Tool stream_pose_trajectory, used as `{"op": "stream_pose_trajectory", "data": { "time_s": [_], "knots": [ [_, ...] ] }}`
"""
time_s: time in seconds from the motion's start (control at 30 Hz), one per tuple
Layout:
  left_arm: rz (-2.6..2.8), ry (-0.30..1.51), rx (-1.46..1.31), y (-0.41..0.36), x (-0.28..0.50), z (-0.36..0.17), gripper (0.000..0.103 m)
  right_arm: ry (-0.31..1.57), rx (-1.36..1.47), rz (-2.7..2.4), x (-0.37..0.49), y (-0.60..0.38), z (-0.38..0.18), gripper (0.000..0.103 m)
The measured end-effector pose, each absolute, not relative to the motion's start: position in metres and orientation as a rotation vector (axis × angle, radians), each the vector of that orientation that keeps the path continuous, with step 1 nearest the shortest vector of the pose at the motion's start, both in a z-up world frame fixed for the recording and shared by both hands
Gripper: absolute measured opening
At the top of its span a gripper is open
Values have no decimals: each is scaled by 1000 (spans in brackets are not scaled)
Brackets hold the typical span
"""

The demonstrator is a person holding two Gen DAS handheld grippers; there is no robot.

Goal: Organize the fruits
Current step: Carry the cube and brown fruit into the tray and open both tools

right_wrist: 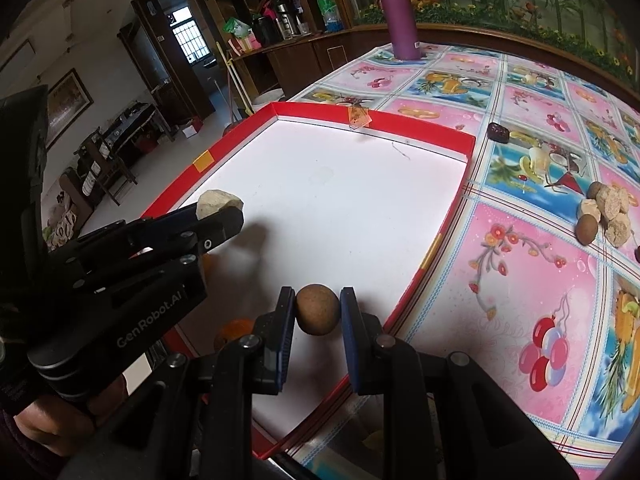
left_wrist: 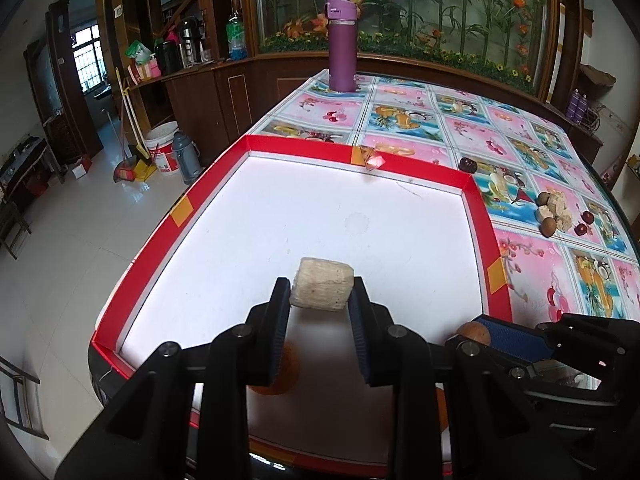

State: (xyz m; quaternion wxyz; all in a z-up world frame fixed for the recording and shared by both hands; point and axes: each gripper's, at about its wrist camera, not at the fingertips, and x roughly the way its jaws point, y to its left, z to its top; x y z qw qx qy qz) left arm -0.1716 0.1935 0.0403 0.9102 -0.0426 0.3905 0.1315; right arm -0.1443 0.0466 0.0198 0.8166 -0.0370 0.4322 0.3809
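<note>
My left gripper is shut on a pale beige chunk and holds it above the white floor of the red-rimmed tray. It also shows in the right wrist view with the chunk. My right gripper is shut on a round brown fruit over the tray's near right part; that fruit shows in the left wrist view. An orange fruit lies in the tray under my left fingers. A pile of brown fruits and beige chunks lies on the tablecloth right of the tray.
A purple flask stands at the table's far edge. A dark fruit lies by the tray's far right corner. Dark cherries lie beside the pile. The table's left edge drops to a tiled floor with buckets and a broom.
</note>
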Motion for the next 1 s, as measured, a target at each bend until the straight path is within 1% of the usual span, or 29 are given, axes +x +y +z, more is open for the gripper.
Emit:
{"op": "stream_pose_trajectory", "data": {
  "time_s": [0.47, 0.5, 0.53, 0.6, 0.63, 0.67, 0.8, 0.9, 0.97, 1.0],
  "knots": [
    [299, 859, -94, 198, -170, 29, 32, 925, -105, 831, -146, 49, 19, 22],
    [304, 859, -91, 199, -170, 29, 34, 928, -105, 836, -147, 49, 19, 23],
    [306, 861, -90, 200, -170, 29, 42, 929, -106, 843, -147, 49, 19, 25],
    [309, 857, -90, 200, -171, 30, 52, 928, -102, 853, -147, 49, 20, 29],
    [316, 853, -88, 200, -172, 30, 54, 922, -107, 856, -148, 49, 21, 32],
    [319, 855, -84, 201, -172, 30, 56, 916, -114, 856, -150, 49, 22, 33],
    [327, 870, -92, 204, -173, 28, 57, 902, -89, 849, -149, 40, 26, 36],
    [328, 866, -92, 202, -174, 32, 57, 893, -36, 840, -143, 28, 30, 36],
    [322, 853, -85, 198, -174, 37, 59, 880, -18, 822, -140, 18, 34, 37],
    [317, 841, -80, 194, -175, 41, 64, 875, -11, 812, -139, 14, 35, 38]
  ]
}}
